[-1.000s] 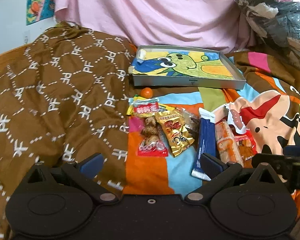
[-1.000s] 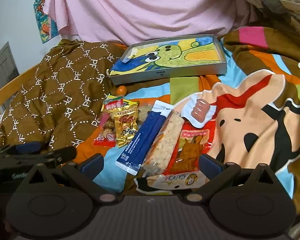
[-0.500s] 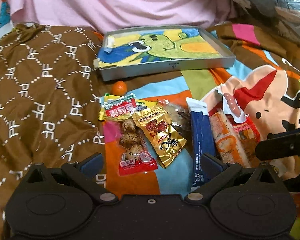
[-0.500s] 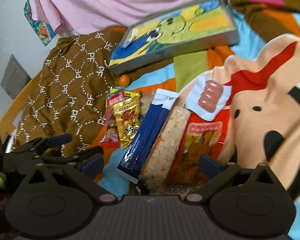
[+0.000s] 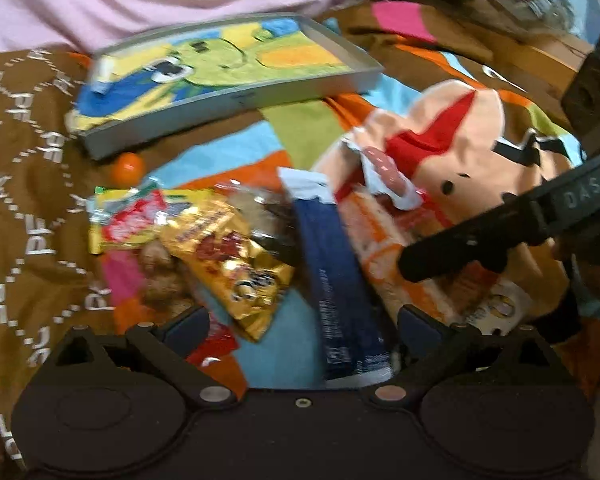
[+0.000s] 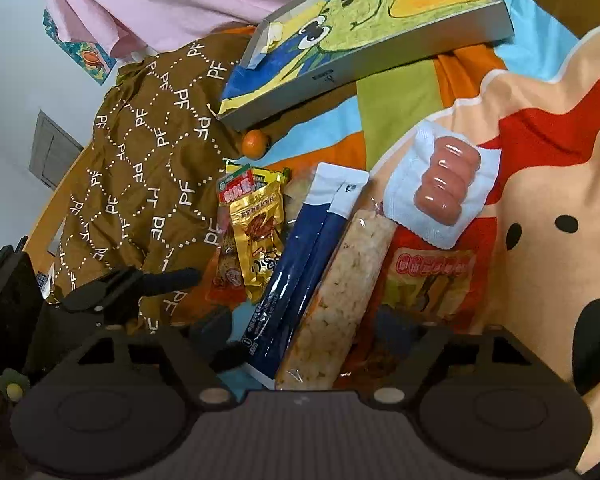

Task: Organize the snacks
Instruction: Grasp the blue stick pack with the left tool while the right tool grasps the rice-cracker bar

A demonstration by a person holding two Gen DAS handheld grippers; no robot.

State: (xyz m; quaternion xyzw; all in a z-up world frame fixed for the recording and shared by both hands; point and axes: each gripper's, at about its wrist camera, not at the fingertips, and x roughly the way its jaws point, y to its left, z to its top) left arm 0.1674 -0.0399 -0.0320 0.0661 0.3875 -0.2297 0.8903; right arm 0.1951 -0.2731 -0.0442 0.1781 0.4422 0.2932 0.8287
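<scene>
From the left wrist, the left tool (image 5: 300, 322) hangs with jaws spread over a gold foil packet (image 5: 236, 268) and long navy sachet (image 5: 336, 280) on the bright cartoon bedspread (image 5: 240, 144). From the right wrist, the right tool (image 6: 304, 326), jaws just narrowing, straddles the navy sachet (image 6: 300, 276) and clear puffed-rice bar (image 6: 340, 300) without pinching them; the grey tray (image 6: 364, 60) lies far.

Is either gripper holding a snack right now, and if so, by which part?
Nothing is held. The right gripper straddles the rice cracker bar and blue packet, jaws just closing but not pressing. The left gripper is open over the pile.
</scene>
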